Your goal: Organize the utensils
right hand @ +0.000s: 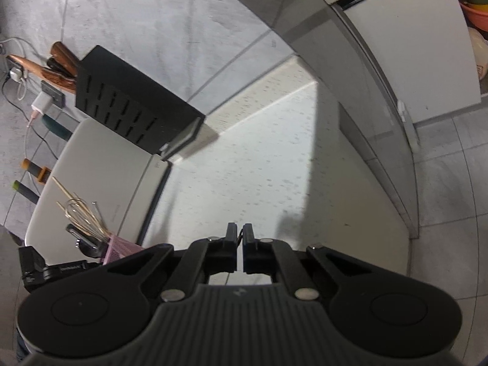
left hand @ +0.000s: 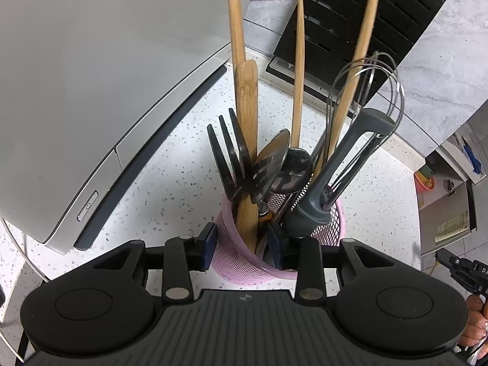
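Note:
A pink mesh utensil holder (left hand: 329,225) stands on the speckled counter. It holds a wooden spatula (left hand: 247,97), a black slotted fork (left hand: 228,158), a metal slotted spoon (left hand: 271,164), a wire whisk (left hand: 366,91) and a grey-handled tool (left hand: 344,164). My left gripper (left hand: 242,244) is clamped on the holder's near rim, one finger outside and one inside. My right gripper (right hand: 240,231) is over bare counter to the holder's right, shut on a thin stick (left hand: 433,267) that hangs below its tip. The holder (right hand: 122,250) and the whisk (right hand: 82,213) show at the lower left of the right wrist view.
A white appliance (left hand: 91,91) stands close on the holder's left. A black knife block (left hand: 350,24) leans against the tiled wall behind. The counter (right hand: 259,167) ends at a steel cabinet side (right hand: 366,122) on the right. A person's hand (left hand: 475,326) holds the right gripper.

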The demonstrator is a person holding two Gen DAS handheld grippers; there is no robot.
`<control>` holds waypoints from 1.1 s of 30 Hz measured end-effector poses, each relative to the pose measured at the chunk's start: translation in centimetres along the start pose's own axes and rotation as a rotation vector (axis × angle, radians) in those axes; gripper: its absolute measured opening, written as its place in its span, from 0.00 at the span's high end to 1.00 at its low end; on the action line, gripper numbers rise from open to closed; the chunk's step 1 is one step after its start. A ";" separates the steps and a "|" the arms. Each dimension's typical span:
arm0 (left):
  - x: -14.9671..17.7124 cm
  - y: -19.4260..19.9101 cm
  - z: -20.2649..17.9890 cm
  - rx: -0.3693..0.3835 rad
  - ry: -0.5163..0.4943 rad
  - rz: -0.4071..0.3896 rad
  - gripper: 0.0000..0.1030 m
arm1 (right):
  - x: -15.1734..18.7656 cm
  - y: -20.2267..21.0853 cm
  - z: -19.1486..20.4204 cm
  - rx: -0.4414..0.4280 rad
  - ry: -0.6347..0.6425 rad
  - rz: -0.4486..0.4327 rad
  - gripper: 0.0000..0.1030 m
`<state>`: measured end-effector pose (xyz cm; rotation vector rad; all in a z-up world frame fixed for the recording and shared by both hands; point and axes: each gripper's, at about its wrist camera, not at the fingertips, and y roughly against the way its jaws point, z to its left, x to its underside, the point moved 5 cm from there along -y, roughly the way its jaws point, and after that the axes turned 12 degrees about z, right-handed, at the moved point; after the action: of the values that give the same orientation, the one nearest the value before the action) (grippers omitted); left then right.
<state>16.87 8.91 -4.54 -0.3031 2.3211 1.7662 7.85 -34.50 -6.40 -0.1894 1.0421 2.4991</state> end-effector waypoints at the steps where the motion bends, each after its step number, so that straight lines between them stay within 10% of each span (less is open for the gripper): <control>1: 0.0 0.0 0.0 -0.003 -0.001 -0.001 0.61 | -0.1 -0.1 0.6 0.001 0.015 -0.008 1.00; 33: -0.3 -0.4 0.5 -0.020 0.017 0.004 0.61 | -1.6 -5.9 24.0 -0.152 0.513 -0.163 1.00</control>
<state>17.26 9.28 -4.90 -0.3187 2.3182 1.7969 12.73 -14.41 7.31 -0.9611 0.9672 2.4316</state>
